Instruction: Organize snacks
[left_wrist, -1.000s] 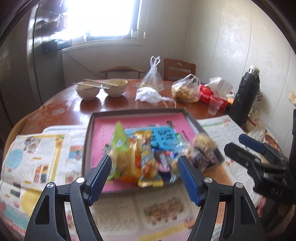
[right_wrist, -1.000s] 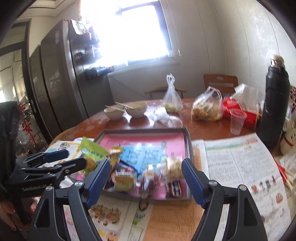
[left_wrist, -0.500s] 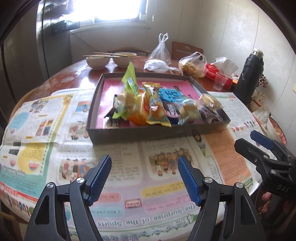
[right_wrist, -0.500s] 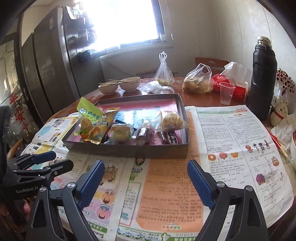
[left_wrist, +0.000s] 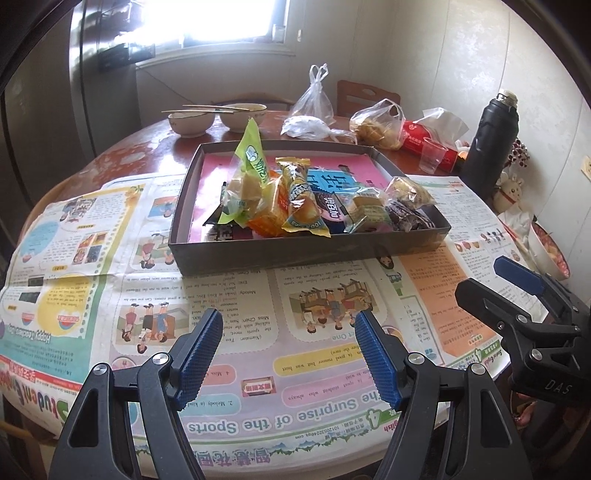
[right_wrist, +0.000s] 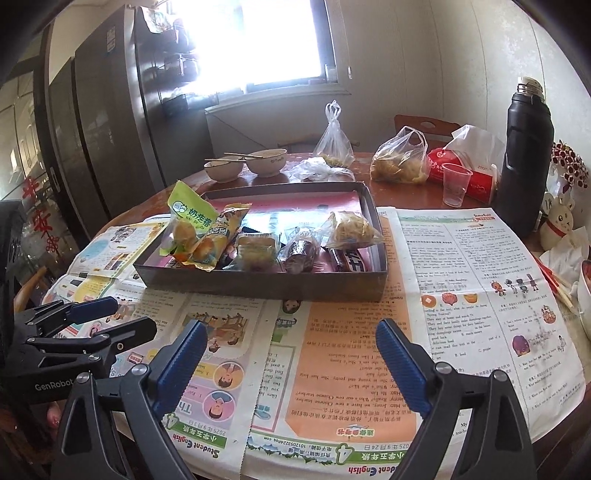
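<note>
- The left gripper (left_wrist: 288, 354) hangs over the newspaper (left_wrist: 229, 295) near the table's front edge, jaws spread wide with nothing between them.
- The right gripper (right_wrist: 291, 354) is the same: jaws wide apart, empty, just short of the box (right_wrist: 258, 284).
- All the snacks I can see sit inside that shallow dark box, bunched along its near wall; the far half shows only the pink lining.
- This layout fits 2 stages: a pile waiting to be sorted, or snacks already gathered in with both grippers drawn clear. The pictures do not settle which.
- If a pick is coming, I judge it best to close across a packet's narrow width, away from the crinkly sealed ends, and to take a top packet so the rest stay put.
- The green packet (left_wrist: 249, 173) stands tilted, long axis near upright, its top seal pointing up and away.
- The yellow packet (left_wrist: 301, 195) leans on the pile, long axis running from the near wall up toward the far side.
- The black bar (right_wrist: 349, 258) lies flat, its long axis running roughly along the near wall.
</note>
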